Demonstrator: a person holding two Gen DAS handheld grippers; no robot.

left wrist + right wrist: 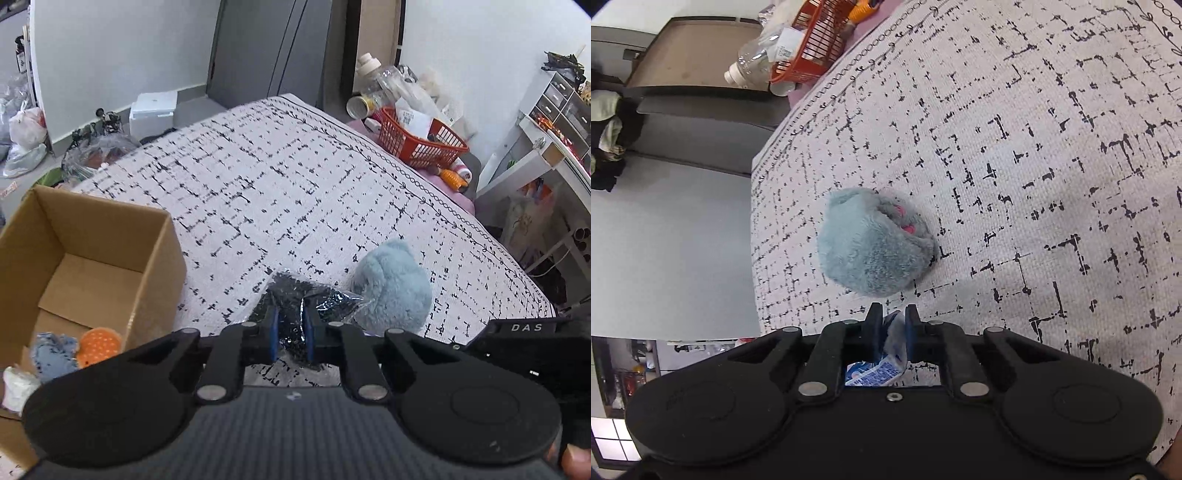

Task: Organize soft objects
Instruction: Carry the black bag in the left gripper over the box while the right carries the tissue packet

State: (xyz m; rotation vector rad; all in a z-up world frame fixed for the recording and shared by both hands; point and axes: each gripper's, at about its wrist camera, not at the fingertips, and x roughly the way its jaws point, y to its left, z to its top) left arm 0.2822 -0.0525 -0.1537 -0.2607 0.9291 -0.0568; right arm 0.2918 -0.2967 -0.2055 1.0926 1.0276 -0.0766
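Note:
My left gripper [291, 325] is shut on a clear plastic bag of dark shiny bits [295, 295], held over the patterned bed cover. A fluffy light-blue plush [391, 288] lies on the cover just right of the bag; it also shows in the right wrist view [871, 243], with pink spots, just ahead of my right gripper. My right gripper [894, 325] is shut on a small blue-and-white packet [875, 373]. An open cardboard box [92, 243] stands at the left and holds an orange perforated pad [99, 345], a blue fabric piece [55, 352] and something white.
A red plastic basket [417, 140] with bottles and packets sits at the bed's far right edge; it also shows in the right wrist view [816, 40]. The patterned bed cover [277, 177] fills the middle. White shelving [554, 122] stands right, bags and a white box on the floor left.

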